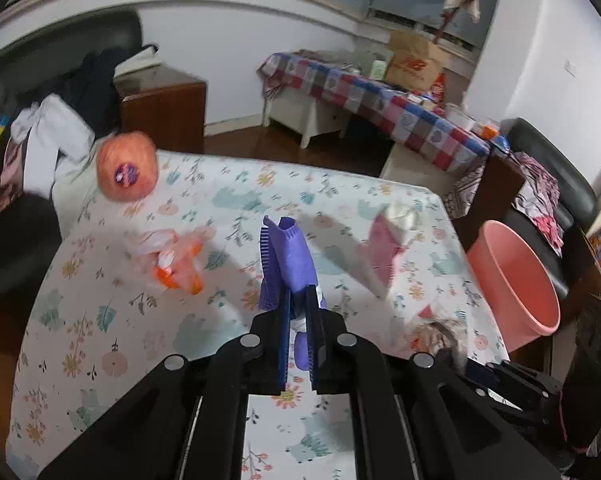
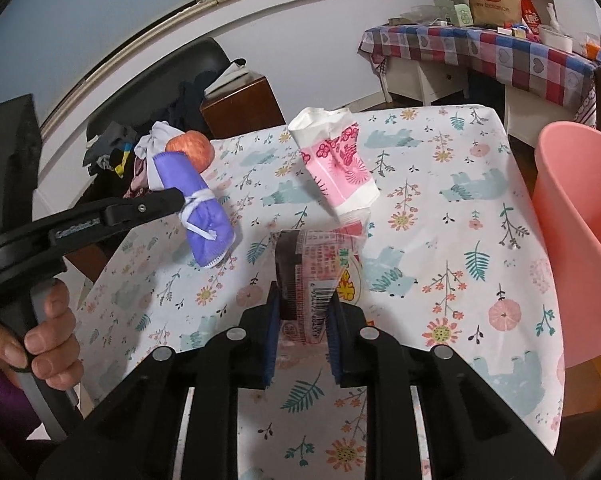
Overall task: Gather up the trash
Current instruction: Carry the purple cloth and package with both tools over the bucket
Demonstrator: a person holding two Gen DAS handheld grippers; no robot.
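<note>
Trash items, both held above the floral-print tablecloth (image 2: 440, 216).

Purple rolled fabric pouch with white string (image 1: 290, 256): clamped in the left gripper (image 1: 298, 320), raised over the table's middle. Clear printed plastic wrapper with barcode (image 2: 316, 280): pinched in the right gripper (image 2: 302, 320), above the near middle. Crumpled pink-and-white paper cup (image 2: 336, 164): toward the far edge. Orange-and-clear plastic wrapper (image 1: 176, 260): left side. Red apple (image 1: 126, 172): far left corner. Pink plastic bin (image 2: 580, 220): beside the right edge.
</note>
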